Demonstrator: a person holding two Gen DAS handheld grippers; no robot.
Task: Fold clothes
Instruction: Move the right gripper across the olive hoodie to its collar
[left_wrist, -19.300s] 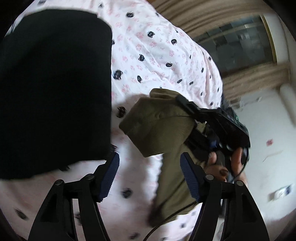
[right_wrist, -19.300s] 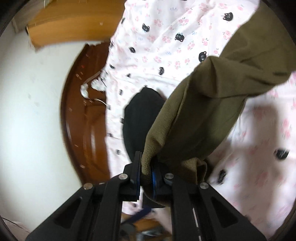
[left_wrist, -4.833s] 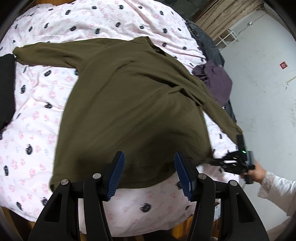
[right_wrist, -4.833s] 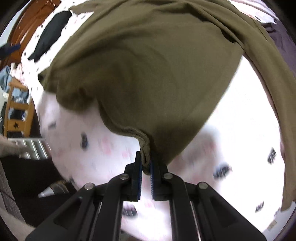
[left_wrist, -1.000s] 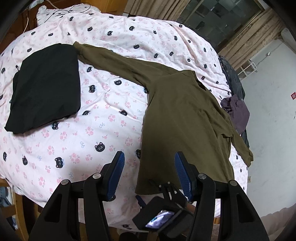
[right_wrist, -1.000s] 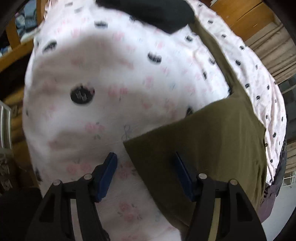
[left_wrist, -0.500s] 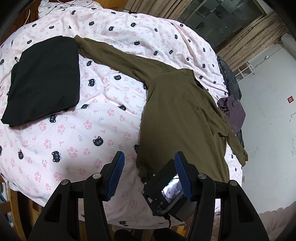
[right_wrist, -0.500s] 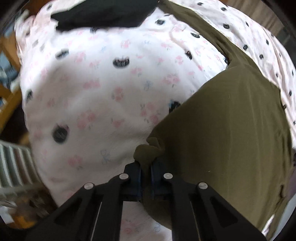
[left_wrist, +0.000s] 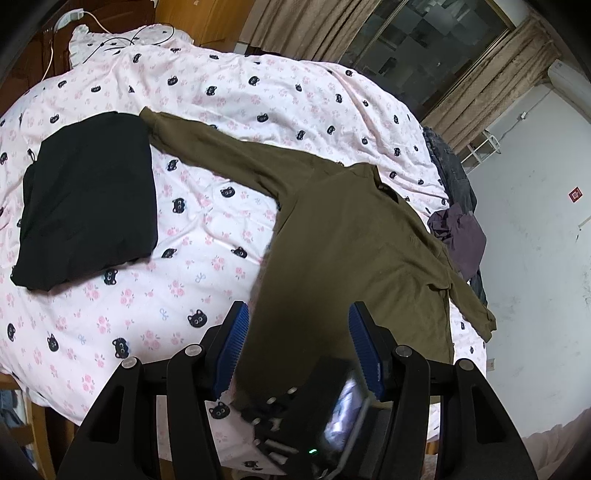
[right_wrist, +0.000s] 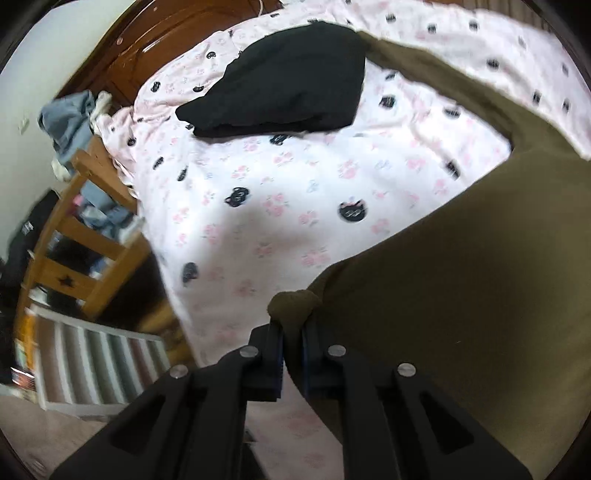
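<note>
An olive long-sleeved shirt lies spread on the pink cat-print bed sheet, one sleeve stretched toward the upper left. My right gripper is shut on the shirt's near hem corner, which bunches above its pads and lifts off the sheet. In the left wrist view that same gripper shows at the bottom, holding the raised hem. My left gripper hovers open above the bed's near edge, nothing between its blue pads.
A folded black garment lies on the sheet's left, touching the olive sleeve's cuff. Purple and dark clothes hang at the bed's right edge. A wooden chair with clothes stands left of the bed. White wall to the right.
My right gripper has pulled the pinched hem corner up and toward me, lifting the shirt's lower left edge off the sheet. The left gripper stays open above.
</note>
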